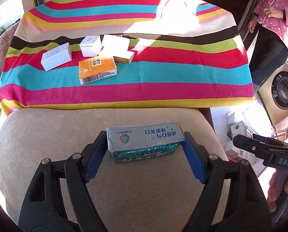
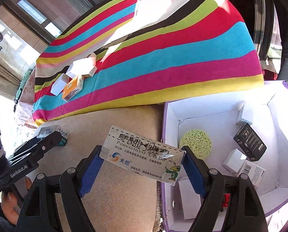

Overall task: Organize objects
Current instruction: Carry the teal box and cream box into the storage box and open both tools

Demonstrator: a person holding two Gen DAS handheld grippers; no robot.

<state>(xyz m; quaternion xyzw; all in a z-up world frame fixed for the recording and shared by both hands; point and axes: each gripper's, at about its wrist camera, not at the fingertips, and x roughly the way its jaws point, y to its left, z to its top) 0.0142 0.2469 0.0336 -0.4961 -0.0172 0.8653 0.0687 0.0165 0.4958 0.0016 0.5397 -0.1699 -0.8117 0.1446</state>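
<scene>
Both tongs carry a box each, clamped end to end between their blue pads. Between the pads of the left gripper [image 1: 145, 143] sits a pale blue carton [image 1: 144, 136] with a green foil face underneath and upside-down printing on top; it hangs over the beige chair back [image 1: 47, 145]. Across the right gripper [image 2: 143, 161], tilted down toward the right, a white cream box [image 2: 142, 157] with a green cartoon bird at one corner is pinched; its right end overhangs the near left edge of the storage box.

Seen from the right wrist, the left tong shows at the lower left, a hand [image 2: 10, 206] around its handle, with its carton poking out beyond the black finger.

Just right of the chair back stands the open, white-lined storage box [image 2: 279, 116] with a purple rim. Inside it lie a round yellow-green sponge [image 2: 197, 144], a black box [image 2: 249, 144], and several white cartons.

Beyond the chair spreads the striped tablecloth [image 1: 163, 89]. On it, well apart from both tongs, an orange packet [image 1: 97, 69] lies near a cluster of white boxes [image 1: 55, 56], touching or almost touching one another.

At the far right of the left view a person in a pink dotted robe [image 1: 279, 13] stands near a washing machine [image 1: 279, 92].
</scene>
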